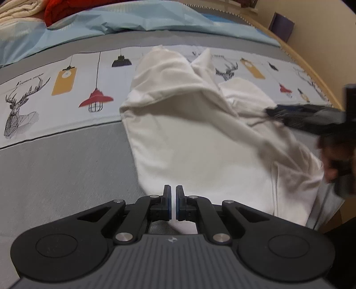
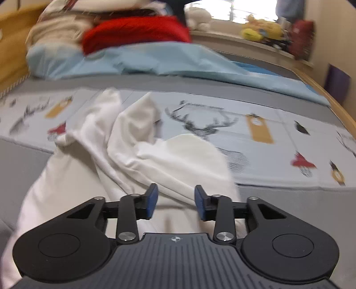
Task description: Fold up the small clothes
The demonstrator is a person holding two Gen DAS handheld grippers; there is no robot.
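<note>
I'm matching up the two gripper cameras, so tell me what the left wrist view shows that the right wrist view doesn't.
Only the left wrist view shows the left gripper, nearly shut at the white garment's near edge, and the right gripper from outside, blurred. Only the right wrist view shows the yellow plush toy on the ledge and the right gripper's open jaws. Both show the garment, the light blue bedding and the red fabric.

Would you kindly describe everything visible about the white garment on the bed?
The white garment is plain, soft knit-looking cloth, lying crumpled and partly folded over itself on the printed bedspread. Two pointed ends reach toward the blue sheet. The left gripper, nearly shut, sits at its near edge; the right gripper is open over a fold.
</note>
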